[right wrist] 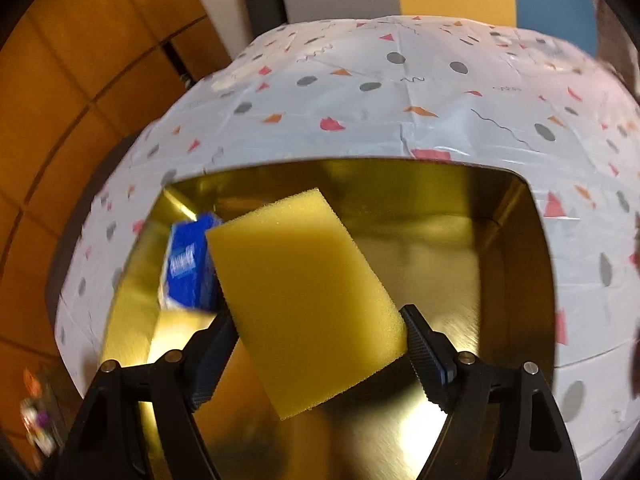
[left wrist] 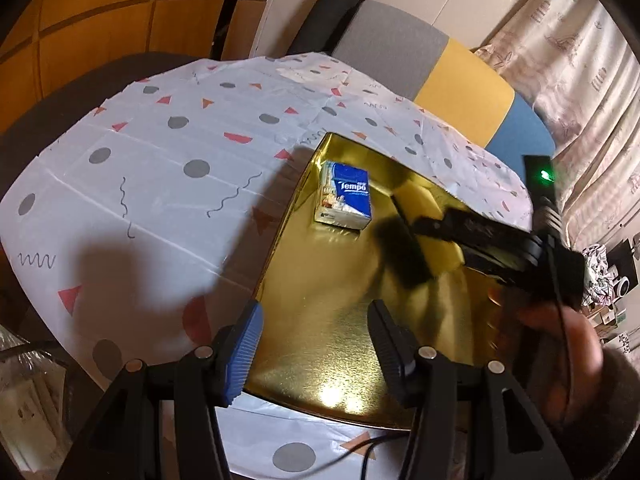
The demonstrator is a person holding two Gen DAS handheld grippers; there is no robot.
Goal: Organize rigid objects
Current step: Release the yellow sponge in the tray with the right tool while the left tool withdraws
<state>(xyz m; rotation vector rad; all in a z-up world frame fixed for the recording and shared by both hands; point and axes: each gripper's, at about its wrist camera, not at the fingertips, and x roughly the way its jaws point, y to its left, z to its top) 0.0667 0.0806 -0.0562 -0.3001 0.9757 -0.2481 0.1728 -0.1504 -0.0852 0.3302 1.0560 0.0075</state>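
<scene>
A shallow gold tray [left wrist: 320, 340] lies on the patterned tablecloth; it also shows in the right wrist view [right wrist: 460, 240]. A blue Tempo tissue pack [left wrist: 346, 200] lies in its far left part, and shows in the right wrist view [right wrist: 188, 268]. My right gripper [right wrist: 316, 332] is shut on a yellow sponge [right wrist: 300, 292] and holds it above the tray, beside the tissue pack. In the left wrist view the right gripper [left wrist: 420, 236] and sponge [left wrist: 428, 204] appear blurred over the tray. My left gripper [left wrist: 316, 344] is open and empty over the tray's near left edge.
The tablecloth [left wrist: 160, 184] covers a round table with bare cloth to the left of the tray. A grey, yellow and blue chair back [left wrist: 460, 84] stands behind the table. A curtain [left wrist: 580, 60] hangs at the right. Cluttered bags sit at the lower left [left wrist: 24, 400].
</scene>
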